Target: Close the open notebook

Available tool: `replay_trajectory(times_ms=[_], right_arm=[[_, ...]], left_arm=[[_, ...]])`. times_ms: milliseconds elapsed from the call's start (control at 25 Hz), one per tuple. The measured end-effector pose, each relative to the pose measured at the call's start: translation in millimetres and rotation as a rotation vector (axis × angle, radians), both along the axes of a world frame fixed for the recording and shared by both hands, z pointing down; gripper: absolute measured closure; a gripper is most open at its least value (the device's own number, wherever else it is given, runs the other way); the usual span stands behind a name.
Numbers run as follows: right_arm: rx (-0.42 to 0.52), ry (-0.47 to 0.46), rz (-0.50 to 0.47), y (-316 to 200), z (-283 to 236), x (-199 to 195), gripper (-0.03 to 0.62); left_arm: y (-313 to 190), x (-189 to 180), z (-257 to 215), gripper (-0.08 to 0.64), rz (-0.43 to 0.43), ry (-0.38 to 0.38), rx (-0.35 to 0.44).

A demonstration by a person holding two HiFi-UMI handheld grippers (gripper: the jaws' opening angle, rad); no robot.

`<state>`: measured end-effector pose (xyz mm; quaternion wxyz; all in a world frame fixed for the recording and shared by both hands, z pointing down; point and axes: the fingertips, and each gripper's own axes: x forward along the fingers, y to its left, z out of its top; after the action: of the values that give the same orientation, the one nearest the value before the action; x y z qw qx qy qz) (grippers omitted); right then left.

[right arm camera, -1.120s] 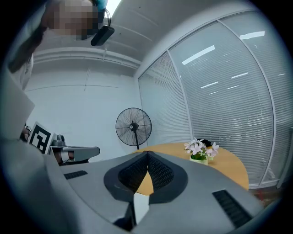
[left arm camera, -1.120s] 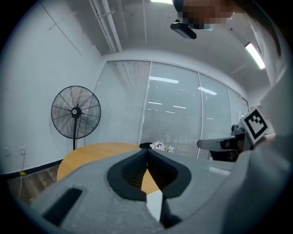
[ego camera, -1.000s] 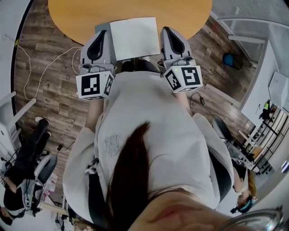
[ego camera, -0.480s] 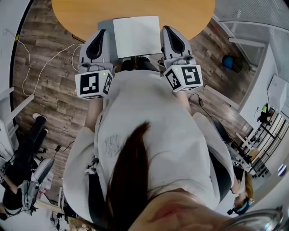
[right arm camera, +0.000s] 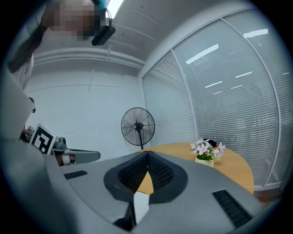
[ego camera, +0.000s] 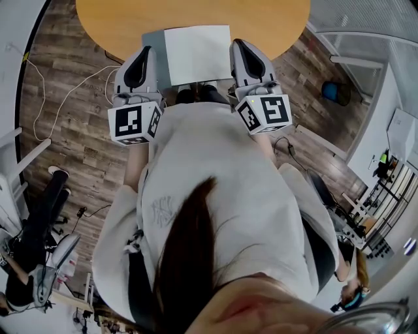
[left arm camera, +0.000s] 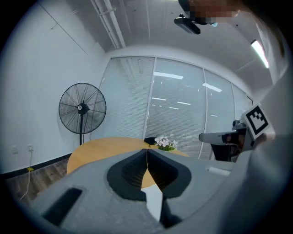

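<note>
Notebook: lies flat at the near edge of the round desk, at 12 o'clock in the head view, with a blank white page facing up. A grey strip runs along its 9 o'clock side; whether this is a cover or a second leaf cannot be told.

Left tongs: just beside the notebook at its 9 o'clock, over the grey strip. The jaws are closed tip to tip on nothing.

Right tongs: just beside the notebook at its 3 o'clock, also closed and empty. The notebook thus sits between the two tongs, touched by neither as far as the views show.

Step in hand: judged to be the approach, with closing not yet begun. The next move probably calls for one pair of tongs to open, drop to desk level, catch the free edge of a leaf or cover and swing it over the spine, while the other steadies the notebook.

Beyond: flowers at the far side of the desk and a standing fan on the floor.
</note>
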<state>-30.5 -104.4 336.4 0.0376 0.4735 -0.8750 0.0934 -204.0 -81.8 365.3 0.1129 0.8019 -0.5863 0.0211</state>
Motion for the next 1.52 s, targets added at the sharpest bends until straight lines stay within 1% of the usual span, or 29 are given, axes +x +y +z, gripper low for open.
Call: replay_trajectory(times_ms=[40, 120, 280, 320, 360, 400, 560, 720, 800, 880, 1040, 1120, 1280, 1520], right_arm=[[0.0, 0.002, -0.001, 0.2, -0.2, -1.2, 0.589], [-0.002, 0.006, -0.001, -0.3, -0.1, -2.2, 0.589], [-0.014, 0.028, -0.012, -1.0, 5.1, -4.8, 0.589], [-0.016, 0.036, -0.022, -0.9, 6.3, -6.6, 0.589], [-0.018, 0.044, -0.031, -0.9, 7.0, -8.5, 0.589], [-0.02, 0.05, -0.038, -1.0, 7.4, -10.1, 0.589], [-0.031, 0.076, -0.064, -1.2, 8.4, -13.7, 0.589], [-0.04, 0.11, -0.088, -1.8, 10.3, -18.3, 0.589], [-0.045, 0.124, -0.092, -2.5, 12.3, -18.7, 0.589], [-0.047, 0.136, -0.094, -2.9, 13.7, -18.8, 0.589], [-0.052, 0.155, -0.086, -5.2, 15.5, -16.4, 0.589], [-0.053, 0.156, -0.083, -6.8, 15.5, -15.9, 0.589], [-0.051, 0.152, -0.083, -9.6, 14.8, -17.8, 0.589], [-0.058, 0.148, -0.068, -12.1, 16.6, -13.4, 0.589]], left_arm=[[-0.1, -3.4, 6.4, 0.543, 0.001, 0.001, -0.032], [0.0, -9.4, 25.4, 0.541, 0.006, 0.011, -0.121], [6.3, -22.9, 75.4, 0.538, -0.017, 0.016, -0.281], [9.2, -25.5, 88.1, 0.515, -0.018, 0.015, -0.316], [12.4, -27.1, 100.6, 0.441, -0.014, 0.015, -0.353], [16.0, -27.7, 112.9, 0.42, -0.005, 0.017, -0.389], [31.7, -27.1, 158.4, 0.419, 0.031, 0.016, -0.515], [43.4, -29.0, 198.6, 0.409, 0.052, 0.036, -0.613], [47.1, -29.9, 216.5, 0.396, 0.055, 0.047, -0.648], [48.6, -30.2, 229.5, 0.394, 0.057, 0.062, -0.664], [46.4, -27.3, 242.0, 0.39, 0.061, 0.148, -0.692], [44.9, -26.8, 247.9, 0.39, 0.061, 0.177, -0.717], [44.2, -24.9, 259.8, 0.388, 0.073, 0.216, -0.763], [45.2, -21.4, 266.0, 0.385, 0.09, 0.258, -0.791]])
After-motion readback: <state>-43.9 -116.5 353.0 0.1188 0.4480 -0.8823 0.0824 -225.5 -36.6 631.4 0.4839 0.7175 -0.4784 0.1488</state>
